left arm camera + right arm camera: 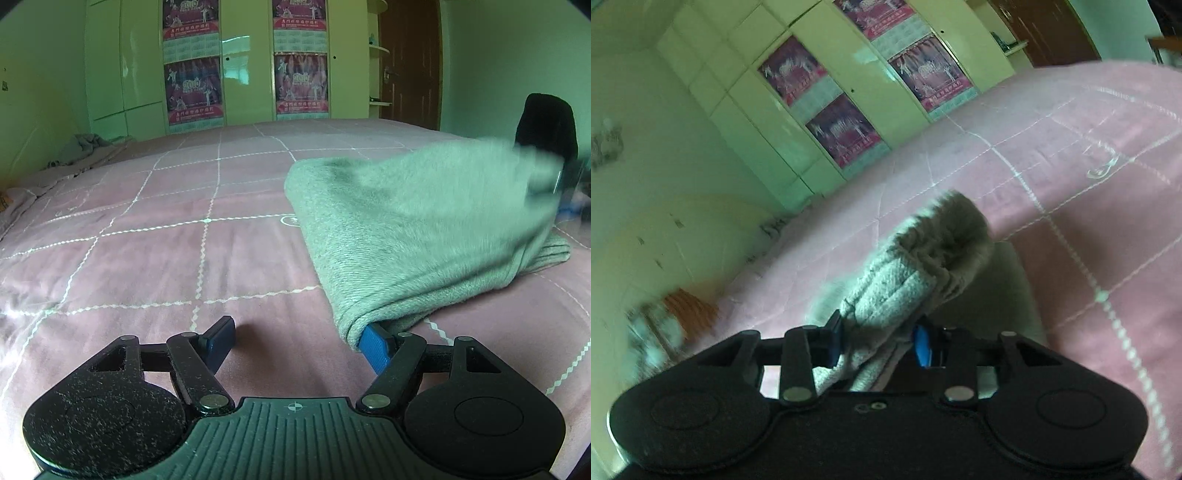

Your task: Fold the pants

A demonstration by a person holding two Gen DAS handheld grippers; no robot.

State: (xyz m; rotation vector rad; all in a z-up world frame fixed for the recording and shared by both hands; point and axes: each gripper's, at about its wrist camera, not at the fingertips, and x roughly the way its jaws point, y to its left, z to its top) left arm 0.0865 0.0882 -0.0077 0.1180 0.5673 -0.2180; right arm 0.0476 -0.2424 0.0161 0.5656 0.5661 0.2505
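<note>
The grey-green pants (417,229) lie folded on the pink bed at the right of the left wrist view, their far end lifted. My left gripper (303,336) is open low over the bed; its right finger tip (376,347) is tucked under the near corner of the pants, its left finger (221,339) on bare sheet. My right gripper (879,343) is shut on a thick bunched fold of the pants (905,273) and holds it above the bed. In the left wrist view the right gripper (565,177) shows blurred at the raised far end.
The pink quilted bedspread (184,236) with white stitched lines covers the bed. Crumpled cloth (85,147) lies at the far left edge. A wardrobe with posters (192,85) and a brown door (410,62) stand beyond the bed.
</note>
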